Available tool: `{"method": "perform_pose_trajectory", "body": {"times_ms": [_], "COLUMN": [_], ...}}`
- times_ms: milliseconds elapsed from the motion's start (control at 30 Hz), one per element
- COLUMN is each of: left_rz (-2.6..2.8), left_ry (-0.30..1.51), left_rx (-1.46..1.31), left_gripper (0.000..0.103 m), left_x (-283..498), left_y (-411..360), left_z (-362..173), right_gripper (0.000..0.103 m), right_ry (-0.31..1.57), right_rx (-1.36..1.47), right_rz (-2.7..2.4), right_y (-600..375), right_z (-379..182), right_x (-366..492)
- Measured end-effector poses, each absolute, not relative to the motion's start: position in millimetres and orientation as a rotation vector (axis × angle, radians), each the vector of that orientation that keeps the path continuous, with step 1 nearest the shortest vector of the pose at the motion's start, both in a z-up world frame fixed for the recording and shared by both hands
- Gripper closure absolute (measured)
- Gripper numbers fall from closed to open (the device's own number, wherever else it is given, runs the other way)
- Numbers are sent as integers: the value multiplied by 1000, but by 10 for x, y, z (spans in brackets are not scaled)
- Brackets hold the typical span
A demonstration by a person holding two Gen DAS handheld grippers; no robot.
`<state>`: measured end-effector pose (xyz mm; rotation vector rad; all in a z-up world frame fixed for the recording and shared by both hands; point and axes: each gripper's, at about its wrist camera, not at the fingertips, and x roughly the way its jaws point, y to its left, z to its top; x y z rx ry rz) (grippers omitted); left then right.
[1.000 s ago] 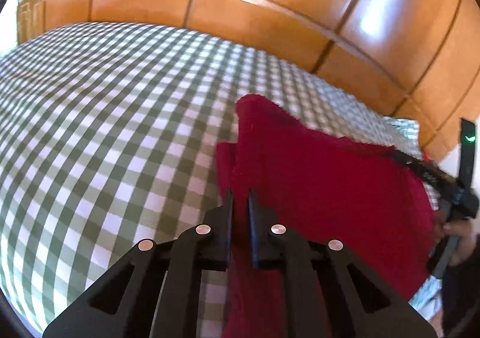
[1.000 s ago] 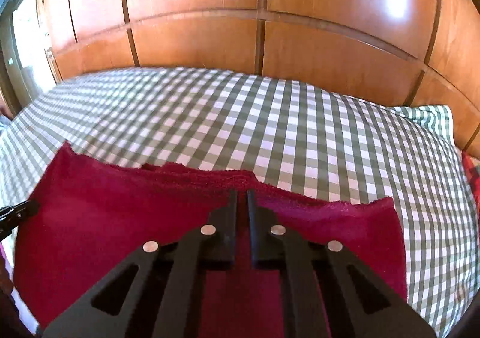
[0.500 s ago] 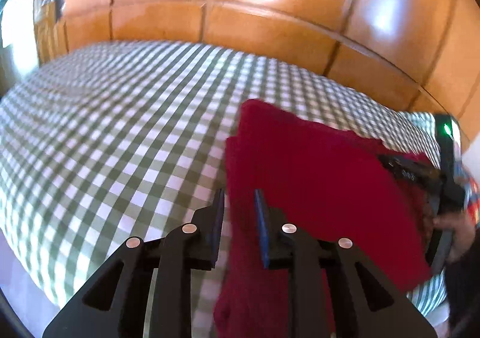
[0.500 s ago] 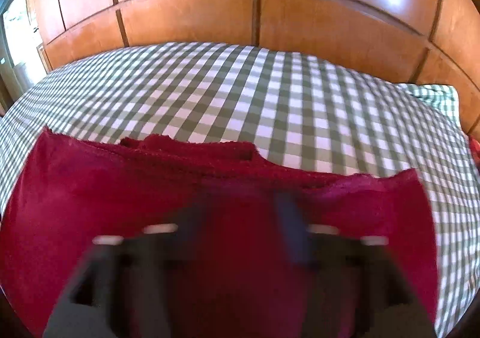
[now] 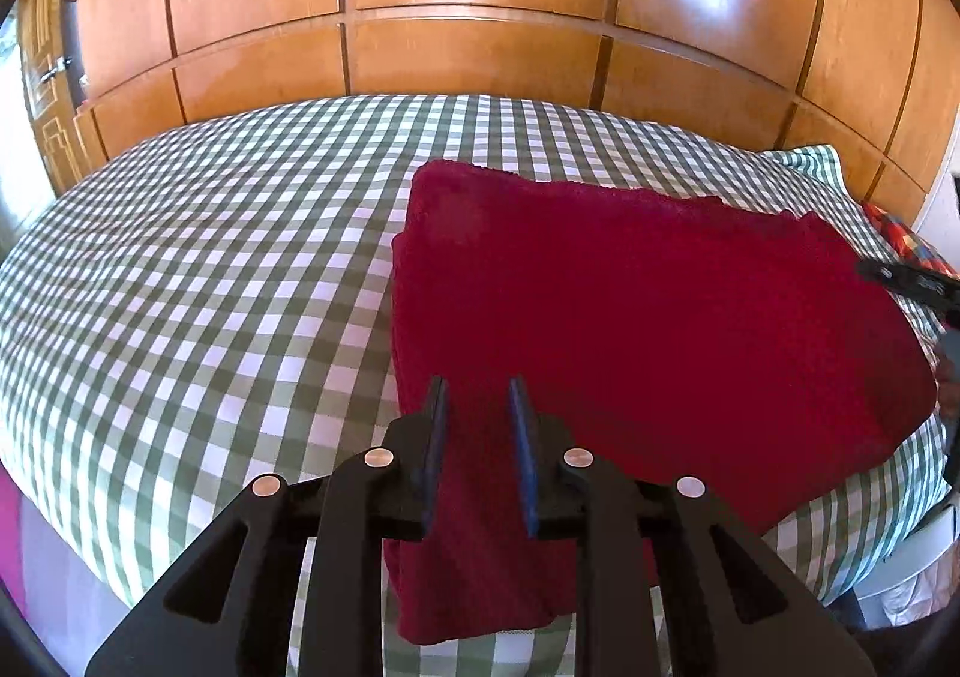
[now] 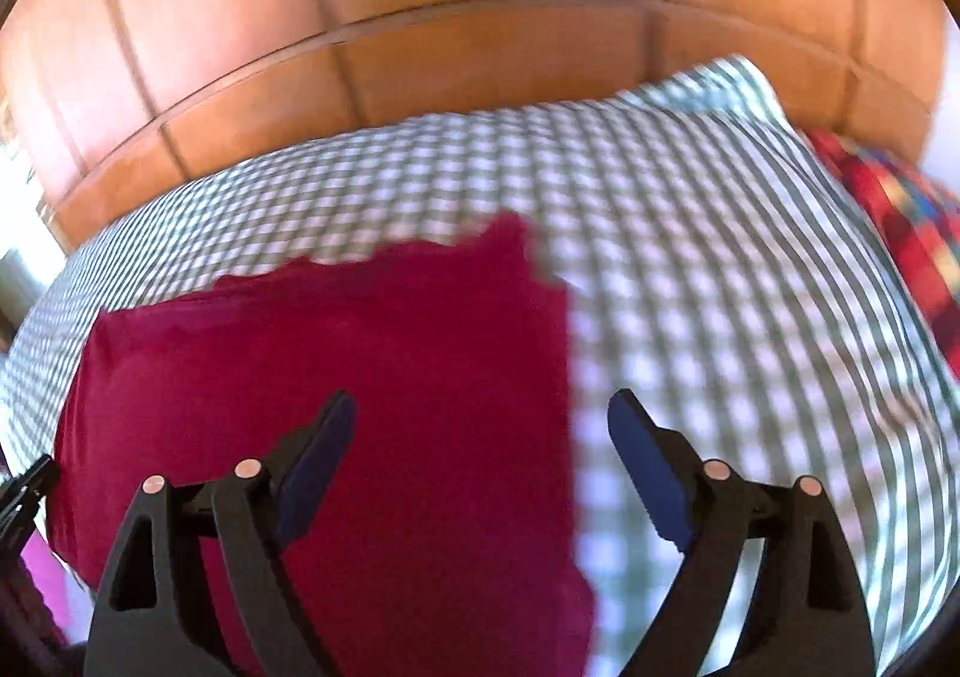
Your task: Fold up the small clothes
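A dark red cloth [image 5: 630, 305] lies flat and folded on the green-and-white checked bed [image 5: 210, 257]. My left gripper [image 5: 477, 395] hovers over its near left corner, open by a narrow gap, pads clear of the fabric. In the right wrist view the same cloth [image 6: 360, 365] fills the lower left. My right gripper [image 6: 480, 407] hangs above the cloth's right edge with its jaws opening wide and nothing between them. The right gripper's tip [image 5: 906, 281] shows at the far right of the left wrist view. The left gripper's tip [image 6: 24, 491] shows at the left edge of the right wrist view.
Wooden wall panels [image 5: 480, 47] rise behind the bed. A checked pillow [image 6: 720, 83] and a red plaid fabric [image 6: 900, 221] lie at the right end. The bed's near edge [image 5: 150, 569] drops off at lower left, with something pink [image 6: 42, 563] beside it.
Both grippers were shut on the red cloth and have let it go. The left opened slightly and drew back. The right opened wide and swung right to the cloth's edge.
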<state>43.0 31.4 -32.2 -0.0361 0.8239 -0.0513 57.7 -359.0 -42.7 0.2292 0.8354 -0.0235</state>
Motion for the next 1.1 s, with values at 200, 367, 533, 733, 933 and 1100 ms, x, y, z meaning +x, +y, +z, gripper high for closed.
{"method": "perform_pose_trajectory", "body": {"times_ms": [200, 367, 533, 733, 933, 1100], "left_rz": [-54, -60, -78, -107, -126, -134], "left_ry": [819, 820, 821, 837, 850, 857], "left_rx": [-27, -15, 3, 38, 77, 98], "left_gripper": [84, 84, 84, 84, 84, 84], "left_x": [417, 429, 458, 543, 603, 649], "left_y": [280, 227, 154, 23, -119, -188], "left_z": [-302, -281, -270, -291, -328, -349], "right_gripper": [16, 15, 17, 53, 53, 40], "right_ry": [917, 899, 916, 917, 906, 891], "right_rx": [488, 606, 647, 690, 692, 683], "right_rz": [66, 200, 338, 355, 380, 412], "right_y": [-4011, -3963, -3791, -3775, -3895, -3906], "right_z": [-783, -861, -903, -997, -1122, -1136], "right_x": [278, 174, 212, 360, 232, 157]}}
